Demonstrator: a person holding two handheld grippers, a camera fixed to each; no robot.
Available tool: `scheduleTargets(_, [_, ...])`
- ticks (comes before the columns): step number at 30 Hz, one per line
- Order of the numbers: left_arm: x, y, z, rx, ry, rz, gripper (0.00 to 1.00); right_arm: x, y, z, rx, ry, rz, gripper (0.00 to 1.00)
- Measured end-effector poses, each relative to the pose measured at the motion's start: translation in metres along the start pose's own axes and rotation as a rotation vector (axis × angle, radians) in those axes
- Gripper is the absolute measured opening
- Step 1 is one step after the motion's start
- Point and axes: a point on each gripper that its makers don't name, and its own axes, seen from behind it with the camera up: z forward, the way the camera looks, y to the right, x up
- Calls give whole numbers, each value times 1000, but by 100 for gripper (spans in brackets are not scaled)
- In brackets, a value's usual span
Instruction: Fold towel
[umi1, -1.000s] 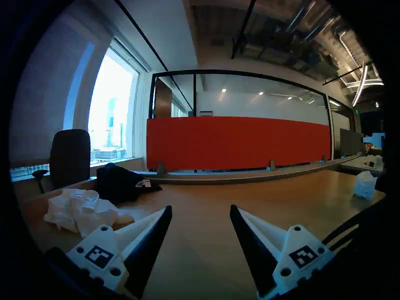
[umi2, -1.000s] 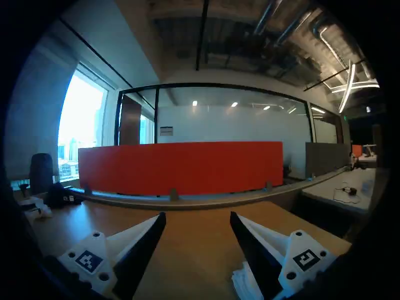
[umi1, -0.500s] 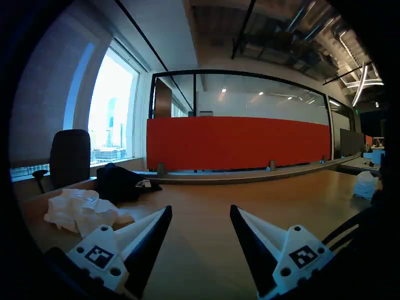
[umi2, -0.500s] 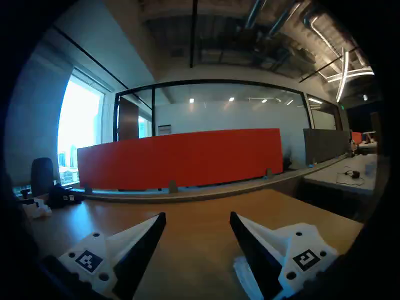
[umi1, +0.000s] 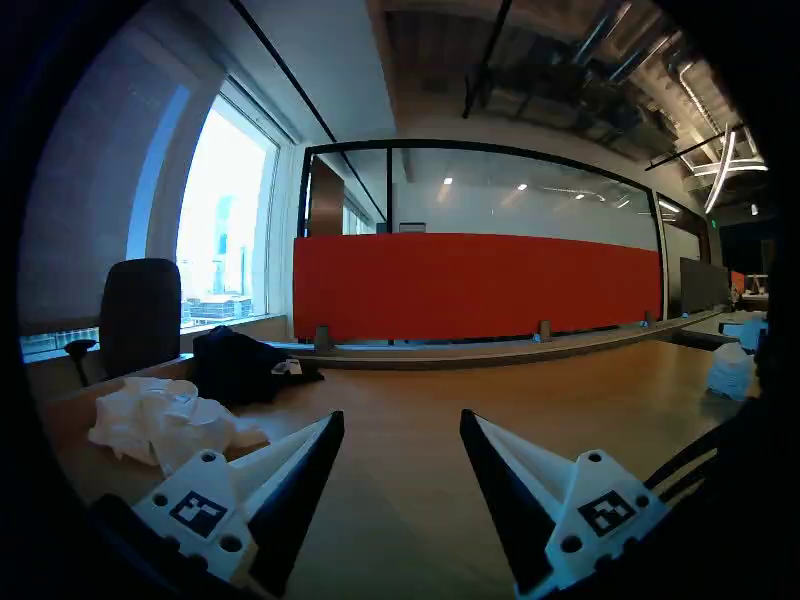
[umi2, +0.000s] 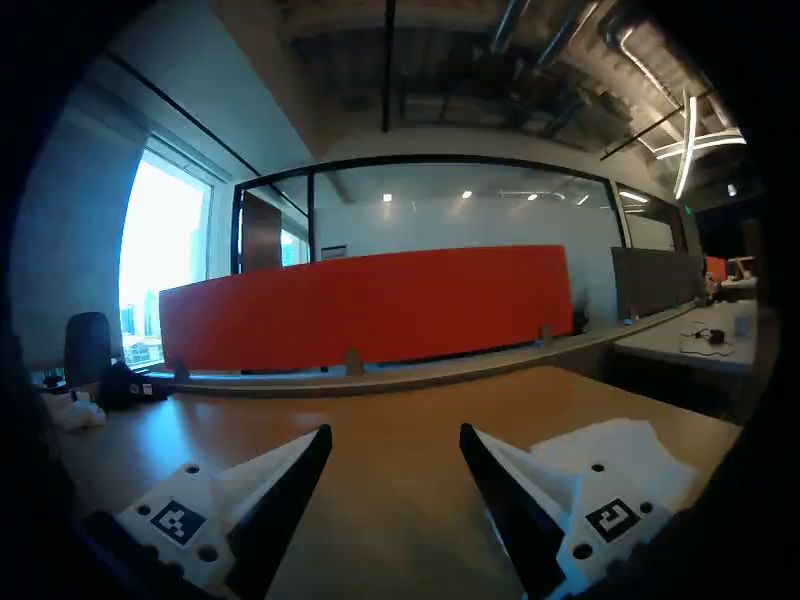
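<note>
Over the wooden desk (umi1: 560, 385), left gripper (umi1: 401, 415) is hovering low and pointing across the top, jaws standing wide apart and gripping nothing. Crumpled white towel (umi1: 165, 425) is lying on the desk to its left, near the left finger but apart from it. Dark bundle (umi1: 240, 365) is sitting just behind the towel, with an office chair (umi1: 140, 315) beyond. Red partition (umi1: 475, 285) is running along the desk's far edge. Right gripper (umi2: 395, 430) is also pointing across the desk, jaws spread and empty. Flat white towel (umi2: 640, 450) is lying beside its right finger, partly behind it; cannot tell whether they are touching.
</note>
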Motion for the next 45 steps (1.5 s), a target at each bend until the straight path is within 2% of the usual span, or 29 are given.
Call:
scheduleTargets(21, [0, 0, -1, 0, 0, 0, 86, -10, -6, 1, 23, -8, -56, 99])
scheduleTargets(28, [0, 0, -1, 0, 0, 0, 85, -10, -11, 0, 23, -12, -93, 99])
scheduleTargets(42, [-1, 0, -1, 0, 0, 1, 86, -9, -12, 1, 18, -13, -97, 99])
scheduleTargets(45, [0, 0, -2, 1, 0, 2, 97, -9, -12, 1, 17, -13, -97, 99])
